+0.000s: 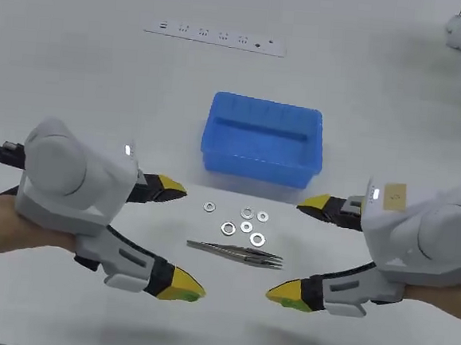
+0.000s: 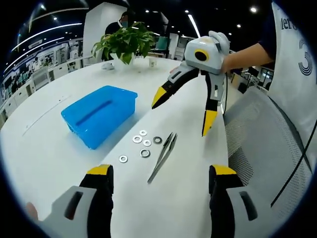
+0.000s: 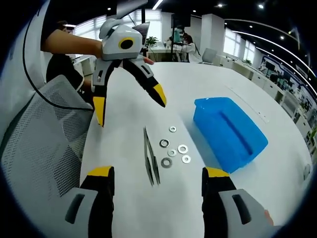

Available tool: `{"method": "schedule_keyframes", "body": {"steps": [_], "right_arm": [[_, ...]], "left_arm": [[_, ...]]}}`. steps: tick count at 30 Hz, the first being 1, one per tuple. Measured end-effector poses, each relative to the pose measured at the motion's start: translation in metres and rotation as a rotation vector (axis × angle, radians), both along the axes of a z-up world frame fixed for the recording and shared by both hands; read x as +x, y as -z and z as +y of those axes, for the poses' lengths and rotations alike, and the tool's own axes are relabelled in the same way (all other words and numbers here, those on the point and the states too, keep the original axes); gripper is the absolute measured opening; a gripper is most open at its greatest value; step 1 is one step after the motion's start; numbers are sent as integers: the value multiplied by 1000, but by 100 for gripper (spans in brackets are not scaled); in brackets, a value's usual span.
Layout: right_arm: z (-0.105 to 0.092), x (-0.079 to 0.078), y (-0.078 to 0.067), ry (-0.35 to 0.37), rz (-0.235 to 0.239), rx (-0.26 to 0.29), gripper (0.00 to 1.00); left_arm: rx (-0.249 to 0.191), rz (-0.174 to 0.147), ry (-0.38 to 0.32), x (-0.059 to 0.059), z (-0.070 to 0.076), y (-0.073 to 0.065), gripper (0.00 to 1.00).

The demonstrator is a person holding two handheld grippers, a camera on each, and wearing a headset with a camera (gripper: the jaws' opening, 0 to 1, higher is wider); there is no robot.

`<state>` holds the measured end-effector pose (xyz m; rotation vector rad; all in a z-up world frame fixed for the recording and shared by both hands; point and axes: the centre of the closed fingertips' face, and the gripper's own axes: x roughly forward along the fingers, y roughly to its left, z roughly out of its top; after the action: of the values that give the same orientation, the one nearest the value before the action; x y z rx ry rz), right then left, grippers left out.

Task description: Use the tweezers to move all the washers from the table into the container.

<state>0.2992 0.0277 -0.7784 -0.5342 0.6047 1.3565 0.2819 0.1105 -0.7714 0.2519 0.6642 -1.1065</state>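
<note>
Wide white bench [image 1: 78, 73] lit by ceiling strip lights [image 2: 193, 22]. Green leafy potted plant [image 2: 124, 42] set at far edge. Grey mesh chair [image 3: 39, 148] placed alongside. Open-plan office seen behind.

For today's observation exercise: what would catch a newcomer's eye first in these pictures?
The bright blue container stands out at the middle of the white table. Just before it lie six small washers, with the tweezers nearer the camera in the head view. The left gripper and right gripper, open and yellow-tipped, flank them.

Bright overhead light, soft shadows, fisheye-warped edges.
</note>
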Motion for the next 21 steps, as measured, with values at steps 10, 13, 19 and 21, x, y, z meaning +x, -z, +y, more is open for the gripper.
{"method": "schedule_keyframes", "body": {"steps": [10,13,19,21], "right_arm": [[-6,2,1,20,3,-4,75],[-8,1,0,26,6,-5,75],[-10,-2,3,26,6,-14,75],[-11,-2,3,29,7,-16,75]], "left_arm": [[0,9,-11,2,3,-2,86],[-4,7,-8,2,2,-4,86],[4,26,0,-2,2,-1,86],[3,26,-6,-1,3,-2,86]]}}
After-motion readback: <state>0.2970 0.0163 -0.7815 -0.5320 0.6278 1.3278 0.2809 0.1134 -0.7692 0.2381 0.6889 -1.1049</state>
